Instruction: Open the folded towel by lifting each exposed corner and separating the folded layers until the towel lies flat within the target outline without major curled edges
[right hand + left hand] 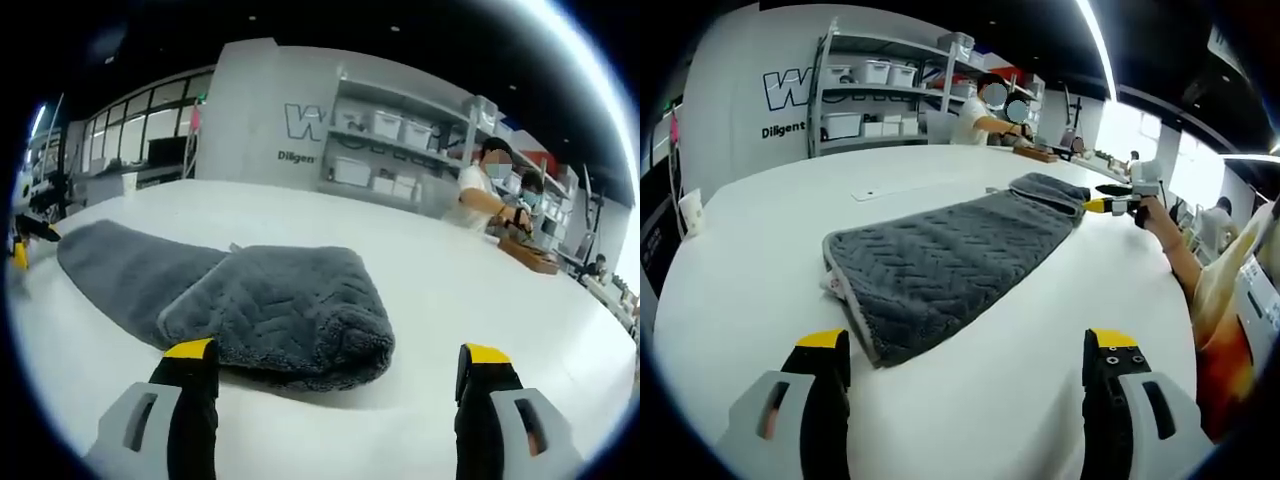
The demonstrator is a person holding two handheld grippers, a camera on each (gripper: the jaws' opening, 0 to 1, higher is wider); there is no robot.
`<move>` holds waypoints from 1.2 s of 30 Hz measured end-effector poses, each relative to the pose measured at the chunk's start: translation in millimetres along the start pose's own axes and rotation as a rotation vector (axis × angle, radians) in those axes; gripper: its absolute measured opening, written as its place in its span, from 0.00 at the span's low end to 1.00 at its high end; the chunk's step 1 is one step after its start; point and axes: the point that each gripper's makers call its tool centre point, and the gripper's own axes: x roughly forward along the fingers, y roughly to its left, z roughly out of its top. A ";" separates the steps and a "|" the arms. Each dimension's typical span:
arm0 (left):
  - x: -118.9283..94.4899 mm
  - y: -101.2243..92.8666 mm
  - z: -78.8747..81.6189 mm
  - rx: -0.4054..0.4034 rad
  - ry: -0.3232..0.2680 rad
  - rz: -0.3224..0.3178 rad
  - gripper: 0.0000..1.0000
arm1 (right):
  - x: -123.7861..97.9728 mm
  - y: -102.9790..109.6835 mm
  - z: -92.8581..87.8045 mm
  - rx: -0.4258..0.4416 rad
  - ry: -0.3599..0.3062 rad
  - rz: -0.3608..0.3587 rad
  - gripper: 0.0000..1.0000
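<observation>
Left gripper view: left gripper (pixel 970 350) jaws spread wide, empty, above white surface (pixel 760 250); grey towel (pixel 940 265) lies ahead, far end folded over, right gripper (pixel 1110 204) beside it. Right gripper view: jaws released, folded end just ahead.

The left gripper view looks low across the white worktop (pixel 760 230) from one end of the grey towel (pixel 940 265), facing along its length to the right gripper (pixel 1110 205) at the far end. The right gripper view sits close at that opposite end, by the towel's folded part, facing back. Both share the towel, worktop and the shelves (pixel 875 95) behind.
</observation>
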 end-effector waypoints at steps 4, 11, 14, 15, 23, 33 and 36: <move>0.1 5.8 0.8 -0.018 -0.009 0.021 0.94 | -0.1 3.3 1.6 -0.006 -0.005 0.010 0.98; -0.9 19.2 5.9 -0.068 -0.051 0.080 0.90 | -2.7 9.2 5.0 0.001 -0.022 0.027 0.98; 0.1 25.6 6.1 -0.083 -0.062 0.099 0.82 | -3.2 9.2 6.4 0.004 -0.027 0.028 0.97; 0.6 27.4 6.0 -0.100 -0.067 0.103 0.81 | -3.3 8.4 7.3 0.007 -0.031 0.026 0.96; 5.5 36.4 4.0 -0.177 -0.089 0.128 0.67 | -5.2 5.5 10.9 0.023 -0.051 0.028 0.93; 4.8 48.2 10.5 -0.325 -0.177 0.138 0.37 | -6.6 5.9 13.6 0.031 -0.063 0.036 0.91; 3.1 52.5 12.7 -0.405 -0.219 0.118 0.30 | -6.4 6.9 14.1 0.031 -0.066 0.040 0.91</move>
